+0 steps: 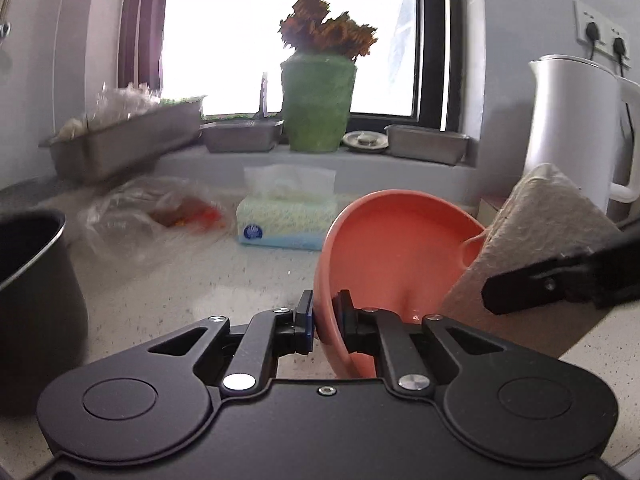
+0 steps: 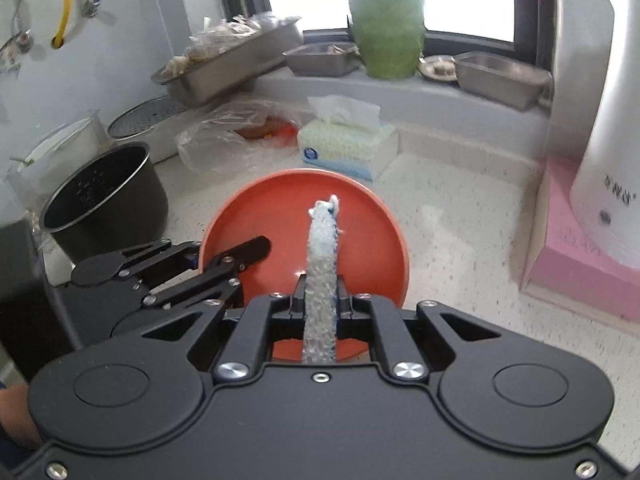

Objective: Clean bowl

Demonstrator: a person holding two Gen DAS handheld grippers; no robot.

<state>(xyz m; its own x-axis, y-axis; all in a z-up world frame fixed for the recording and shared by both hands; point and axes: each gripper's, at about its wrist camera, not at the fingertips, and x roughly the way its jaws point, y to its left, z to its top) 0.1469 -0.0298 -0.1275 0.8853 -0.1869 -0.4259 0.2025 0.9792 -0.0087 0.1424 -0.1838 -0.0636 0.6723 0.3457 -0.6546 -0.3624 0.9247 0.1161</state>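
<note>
An orange bowl (image 1: 396, 248) is tipped up on its edge over the speckled counter. My left gripper (image 1: 325, 316) is shut on its near rim, one pad outside the wall and one inside. In the right wrist view the bowl (image 2: 280, 216) faces me, and the left gripper (image 2: 226, 250) pinches its left rim. My right gripper (image 2: 320, 292) is shut on a pale sponge cloth (image 2: 322, 248), seen edge-on and reaching into the bowl. In the left wrist view the sponge cloth (image 1: 532, 240) leans against the bowl's right rim, with the right gripper (image 1: 504, 288) on it.
A dark pot (image 2: 108, 196) stands at the left, beside the left gripper. A tissue box (image 2: 348, 148) and a crumpled plastic bag (image 2: 236, 132) lie behind the bowl. A white kettle (image 2: 612, 120) on a pink box (image 2: 580, 264) stands right. A green vase (image 2: 388, 28) and steel trays (image 2: 500, 72) line the sill.
</note>
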